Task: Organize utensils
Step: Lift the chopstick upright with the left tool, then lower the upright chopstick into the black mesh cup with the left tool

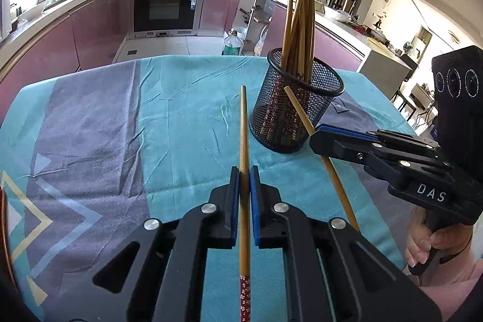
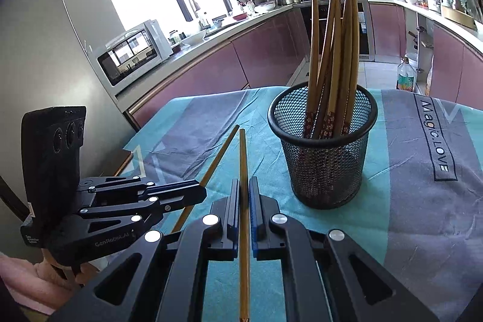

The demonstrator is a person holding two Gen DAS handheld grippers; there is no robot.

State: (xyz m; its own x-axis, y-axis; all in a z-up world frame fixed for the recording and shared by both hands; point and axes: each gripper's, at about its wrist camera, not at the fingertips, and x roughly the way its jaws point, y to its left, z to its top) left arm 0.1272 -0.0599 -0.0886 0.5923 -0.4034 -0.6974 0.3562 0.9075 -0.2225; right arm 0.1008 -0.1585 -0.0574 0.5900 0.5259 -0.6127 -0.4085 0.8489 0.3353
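Nearest in the left wrist view, the left gripper has its jaws closed tight on a bamboo chopstick. The stick's pale tip reaches forward over the counter, while its red-patterned handle end runs back under the gripper and is cut off at the bottom edge.

In the right wrist view, the right gripper likewise has its jaws clamped on a second chopstick. Its rear end also leaves the picture, so the handle cannot be seen.

Each gripper shows in the other's view from the side, with a hand partly visible under the right one. Both sticks are held above the teal and grey cloth covering the counter.

Just beyond the tips stands the black mesh cup, upright on the cloth, holding a bunch of chopsticks handle-down. Their exact count is hard to make out, since they overlap.

Farther off, the kitchen cabinets and oven are distorted by the lens.
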